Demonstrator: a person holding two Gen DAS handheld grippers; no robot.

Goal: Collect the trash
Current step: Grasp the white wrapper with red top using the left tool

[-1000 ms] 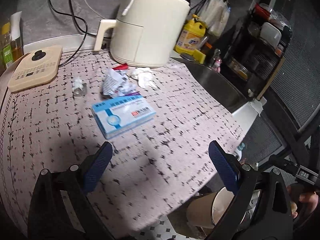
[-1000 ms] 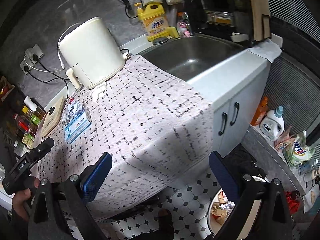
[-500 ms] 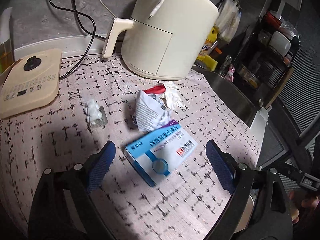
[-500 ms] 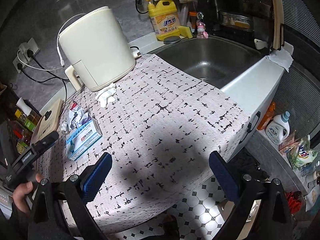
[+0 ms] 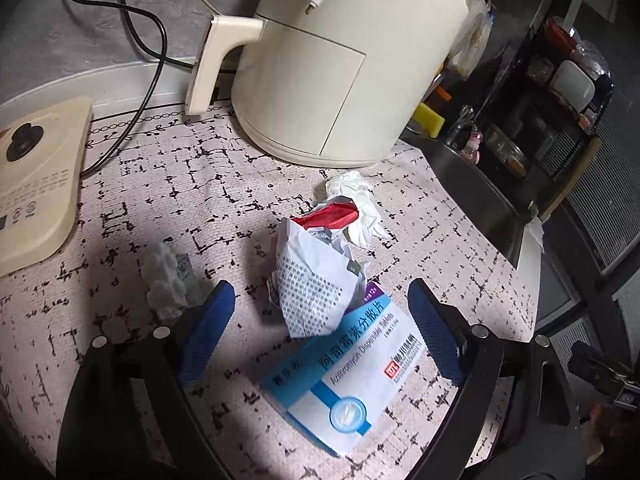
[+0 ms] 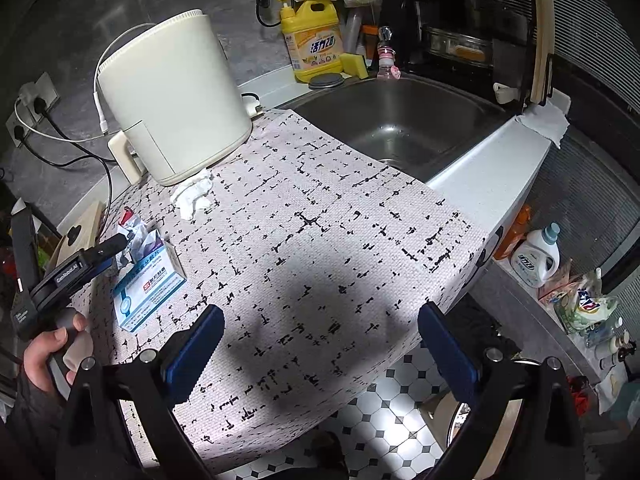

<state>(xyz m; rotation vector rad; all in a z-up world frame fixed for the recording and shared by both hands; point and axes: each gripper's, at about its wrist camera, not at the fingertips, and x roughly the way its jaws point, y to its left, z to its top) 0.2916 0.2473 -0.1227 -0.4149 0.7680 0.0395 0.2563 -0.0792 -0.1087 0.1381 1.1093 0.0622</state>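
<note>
Now left gripper (image 5: 320,328) closing, straddling medicine box (image 5: 344,376), pads clear of box edges.

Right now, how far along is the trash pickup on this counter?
Nothing on the counter looks collected yet. In hand: the left tool is closing around the medicine box and crumpled leaflet, not gripping yet. Left: that box and leaflet, the white tissue, the blister pack. The right tool is open, empty.

Worktop (image 6: 320,240), black-flecked mat | on it: cream appliance (image 6: 172,96), medicine box (image 5: 344,376), crumpled paper (image 5: 316,276), white tissue (image 6: 192,196), blister pack (image 5: 168,280), control pad (image 5: 36,176)
</note>
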